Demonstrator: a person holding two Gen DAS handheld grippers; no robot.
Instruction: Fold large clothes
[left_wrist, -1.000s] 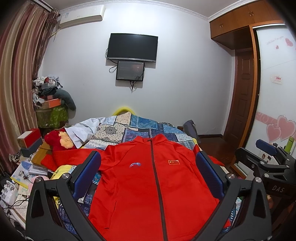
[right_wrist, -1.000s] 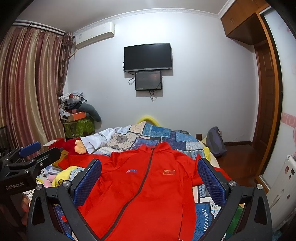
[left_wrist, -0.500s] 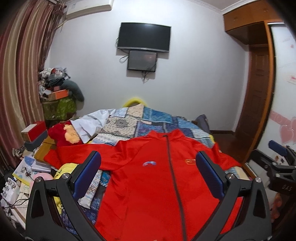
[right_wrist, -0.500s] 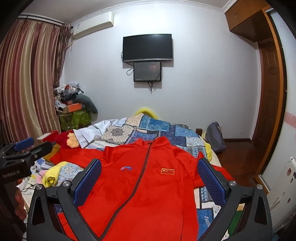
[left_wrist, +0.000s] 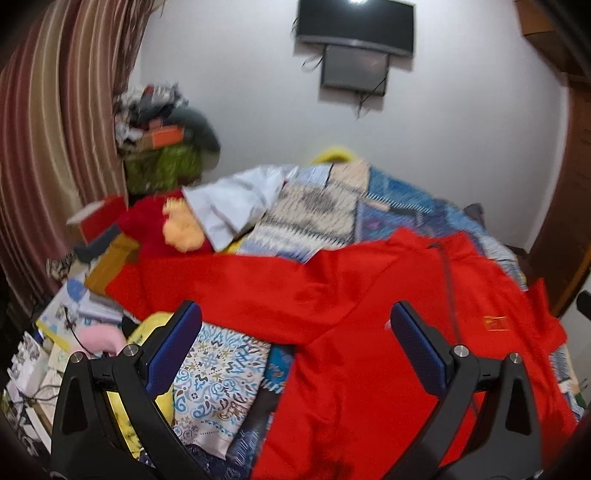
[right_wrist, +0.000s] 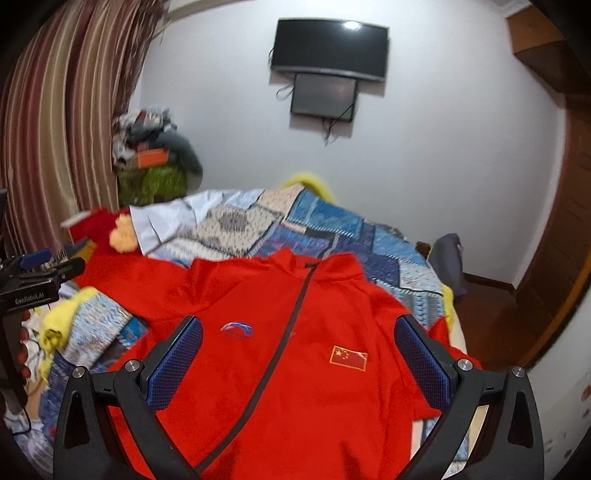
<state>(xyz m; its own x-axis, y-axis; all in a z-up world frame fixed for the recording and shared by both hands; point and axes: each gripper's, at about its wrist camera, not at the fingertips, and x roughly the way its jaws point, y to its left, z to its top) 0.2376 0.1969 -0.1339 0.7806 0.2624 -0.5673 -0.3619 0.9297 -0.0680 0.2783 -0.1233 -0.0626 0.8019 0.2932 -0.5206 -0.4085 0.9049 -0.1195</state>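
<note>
1. Far left: a striped curtain (left_wrist: 55, 140) hangs along the wall. Beside it stands a heap of clutter (left_wrist: 155, 122) topped by an orange box (right_wrist: 149, 158).
2. Left bedside: papers and books (left_wrist: 70, 317) lie stacked low, with a red plush toy (left_wrist: 155, 225) above them, touching a white sheet (left_wrist: 229, 199).
3. My left gripper (left_wrist: 295, 325) hangs above the bed with its jaws spread wide; nothing is between the blue pads (left_wrist: 173, 343). In the right wrist view it shows at the left edge (right_wrist: 40, 266), with my fingers on its handle.
4. Below the left gripper: the jacket's sleeve (left_wrist: 229, 284) stretches toward the bedside, lying over a patterned cloth (left_wrist: 218, 376) and near a yellow item (left_wrist: 147, 332).
5. Centre: the red jacket (right_wrist: 295, 369) lies front up on the quilt (right_wrist: 332, 229), zipped, collar pointing to the far wall. A blue-red logo (right_wrist: 236, 329) sits on one side of the zipper (right_wrist: 291, 325) and a flag patch (right_wrist: 349, 357) on the other.
6. My right gripper (right_wrist: 298, 332) is over the jacket's chest, jaws wide apart, gripping nothing. Whether it touches the cloth I cannot tell.
7. Far wall: a TV (right_wrist: 328, 48) with a smaller screen (right_wrist: 324, 94) mounted just under it.
8. Right: a grey bag (right_wrist: 447, 258) rests at the bed's edge, near a wooden door (right_wrist: 569, 206).
</note>
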